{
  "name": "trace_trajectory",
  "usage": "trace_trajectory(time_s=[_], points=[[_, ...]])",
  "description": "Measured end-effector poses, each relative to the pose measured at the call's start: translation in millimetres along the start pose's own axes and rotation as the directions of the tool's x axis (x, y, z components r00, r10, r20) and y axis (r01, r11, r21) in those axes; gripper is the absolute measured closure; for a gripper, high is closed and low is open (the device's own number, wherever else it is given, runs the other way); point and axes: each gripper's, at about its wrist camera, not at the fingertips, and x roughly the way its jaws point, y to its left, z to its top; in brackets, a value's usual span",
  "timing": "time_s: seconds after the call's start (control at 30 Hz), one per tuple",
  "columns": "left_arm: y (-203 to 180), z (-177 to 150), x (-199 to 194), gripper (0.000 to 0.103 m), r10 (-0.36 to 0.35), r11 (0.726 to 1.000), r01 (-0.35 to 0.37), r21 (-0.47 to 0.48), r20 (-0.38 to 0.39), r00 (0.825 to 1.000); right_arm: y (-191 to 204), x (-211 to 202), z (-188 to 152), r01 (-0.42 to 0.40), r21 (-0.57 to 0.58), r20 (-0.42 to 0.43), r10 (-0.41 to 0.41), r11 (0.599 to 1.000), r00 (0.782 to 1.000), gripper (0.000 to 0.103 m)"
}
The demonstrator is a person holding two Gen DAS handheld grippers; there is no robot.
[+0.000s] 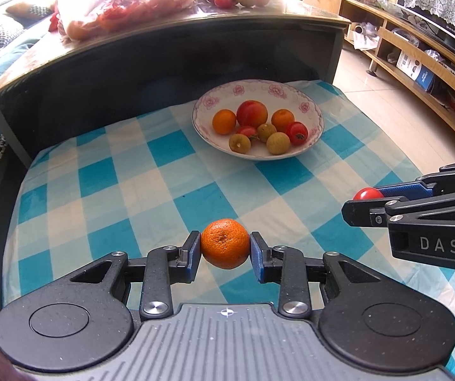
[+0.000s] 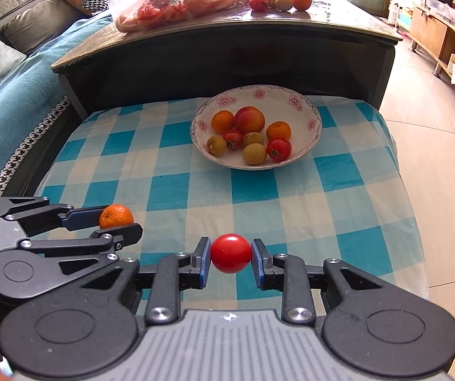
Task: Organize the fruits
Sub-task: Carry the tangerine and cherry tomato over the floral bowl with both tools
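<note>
One dimpled mandarin [image 1: 225,243] sits clamped in the left gripper [image 1: 225,247] over the checked cloth [image 1: 170,174], the glossy floral bowl [image 1: 314,120] far beyond holding eight round fruits, while the right view shows the right gripper [image 2: 231,254] pinching one smooth red tomato [image 2: 231,253].

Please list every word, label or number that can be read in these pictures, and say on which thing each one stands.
"DAS": on the side of the right gripper, seen in the left wrist view.
Print on the blue box on the shelf: too small to read.
Print on the items at the far end of the dark table: blurred, unreadable.
No other text shows.
</note>
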Motion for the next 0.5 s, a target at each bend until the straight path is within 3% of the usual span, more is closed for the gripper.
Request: trace_trajectory(time_s=[0.5], points=[[8,20,13,0.063,-0.015,0.999,0.015,-0.030,0.011,1.000,-2,9,19,0.002,-0.006,0.015,-0.002,1.000,1.000,0.073]])
